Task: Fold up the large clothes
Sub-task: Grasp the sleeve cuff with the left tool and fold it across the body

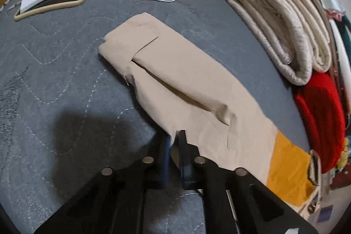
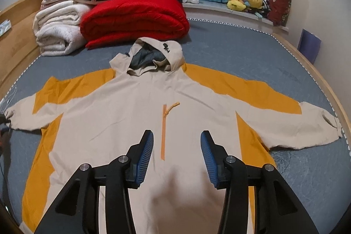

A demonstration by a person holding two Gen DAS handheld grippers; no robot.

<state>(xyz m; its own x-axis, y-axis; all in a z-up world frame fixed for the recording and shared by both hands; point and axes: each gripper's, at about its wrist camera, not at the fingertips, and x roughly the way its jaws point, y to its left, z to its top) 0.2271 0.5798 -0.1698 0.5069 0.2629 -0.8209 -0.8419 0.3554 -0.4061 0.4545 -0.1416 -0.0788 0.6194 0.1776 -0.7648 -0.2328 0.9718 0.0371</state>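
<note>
The jacket (image 2: 140,124) is lying flat on the bed (image 2: 241,54), sleeves spread. The left gripper (image 1: 174,142) is pinching the left sleeve (image 1: 175,80) edge; the right gripper (image 2: 176,146) is hovering apart above the chest. Next, likely folding that sleeve inward.

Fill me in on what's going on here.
A person with a gripper in each hand is starting to fold a jacket spread flat on the bed. The left gripper is shut at the sleeve's edge. The right gripper hangs open above the jacket's front. Nothing is folded yet.
</note>
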